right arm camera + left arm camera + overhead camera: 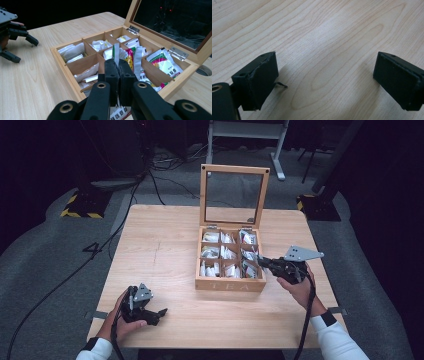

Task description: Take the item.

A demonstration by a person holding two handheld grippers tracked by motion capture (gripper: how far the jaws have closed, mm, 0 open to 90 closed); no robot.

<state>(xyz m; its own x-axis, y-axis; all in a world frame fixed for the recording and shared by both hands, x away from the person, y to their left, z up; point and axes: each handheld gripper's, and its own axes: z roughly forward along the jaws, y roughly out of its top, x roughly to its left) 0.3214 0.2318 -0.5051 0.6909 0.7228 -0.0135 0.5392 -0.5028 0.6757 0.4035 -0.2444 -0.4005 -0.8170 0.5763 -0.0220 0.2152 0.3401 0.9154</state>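
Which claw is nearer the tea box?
Right. The right claw is at the tea box, pinching a packet over its right side; the left claw rests open on the table, apart.

The left half of the table [155, 245] in the high view is left as bare wood, so free passage is offered from the lower left of the frame up to the tea box [230, 282]. Approach from the top of the frame is barred by the upright glass lid [234, 195], and the compartments are crowded with sachets [162, 62] and split by wooden dividers [92, 61]. A narrow strip of bare wood is left at the frame's right of the box, partly taken up by the right gripper [261, 261].
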